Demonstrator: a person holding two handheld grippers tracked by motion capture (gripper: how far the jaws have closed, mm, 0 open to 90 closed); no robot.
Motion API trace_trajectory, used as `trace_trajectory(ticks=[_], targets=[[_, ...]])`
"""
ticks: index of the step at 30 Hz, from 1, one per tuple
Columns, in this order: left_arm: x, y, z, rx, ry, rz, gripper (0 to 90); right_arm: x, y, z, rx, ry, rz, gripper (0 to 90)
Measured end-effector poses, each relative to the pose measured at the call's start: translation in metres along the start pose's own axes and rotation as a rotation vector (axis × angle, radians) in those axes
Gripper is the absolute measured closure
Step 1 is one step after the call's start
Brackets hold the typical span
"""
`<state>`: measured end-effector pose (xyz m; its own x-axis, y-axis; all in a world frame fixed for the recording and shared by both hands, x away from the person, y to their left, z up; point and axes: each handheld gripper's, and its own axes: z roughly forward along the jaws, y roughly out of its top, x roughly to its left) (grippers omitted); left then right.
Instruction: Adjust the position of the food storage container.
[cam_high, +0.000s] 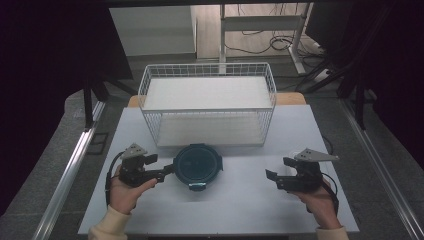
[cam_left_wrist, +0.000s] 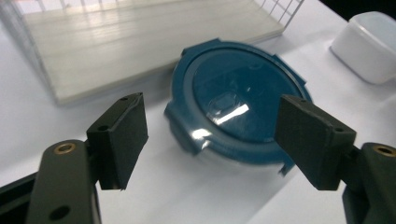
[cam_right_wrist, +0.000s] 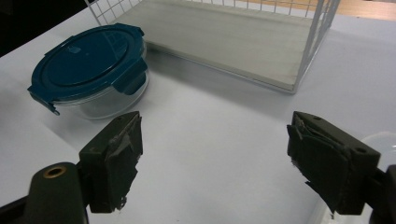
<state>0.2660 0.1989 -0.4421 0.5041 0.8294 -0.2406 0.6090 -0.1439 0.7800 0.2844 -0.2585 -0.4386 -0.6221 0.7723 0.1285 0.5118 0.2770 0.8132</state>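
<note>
Black, flat-faced pads tip the left gripper, and in the left gripper view its jaws stand wide apart, released, framing the round container without touching it. That container is a clear, glassy bowl under a dark teal plastic lid with a smooth, slightly domed centre that catches a glint of light and squared locking tabs jutting from its rim. In the high view the round container sits on the table just in front of the wire basket, with the left gripper close at its left edge and a person's left hand wrapped around the tool. The table is a matte, pale sheet, bare across the wide stretch between the container and the right gripper. The right gripper also has its jaws spread, gripping nothing; its pads look worn and ragged at the edges. The wire basket is a white rectangular grid of thin rods with a pale flat board as its floor. A white, rounded-corner box lies on the table beyond the container in the left gripper view, well apart from it. Open tabletop runs in front of the container toward the near edge.
</note>
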Motion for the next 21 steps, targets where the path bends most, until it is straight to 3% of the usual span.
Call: trace_trajectory(ticks=[21], targets=[[0.018,0.040,0.038,0.035,0.039,0.032,38.8,0.000,-0.002,0.001,0.014,-0.008,0.000,17.8]])
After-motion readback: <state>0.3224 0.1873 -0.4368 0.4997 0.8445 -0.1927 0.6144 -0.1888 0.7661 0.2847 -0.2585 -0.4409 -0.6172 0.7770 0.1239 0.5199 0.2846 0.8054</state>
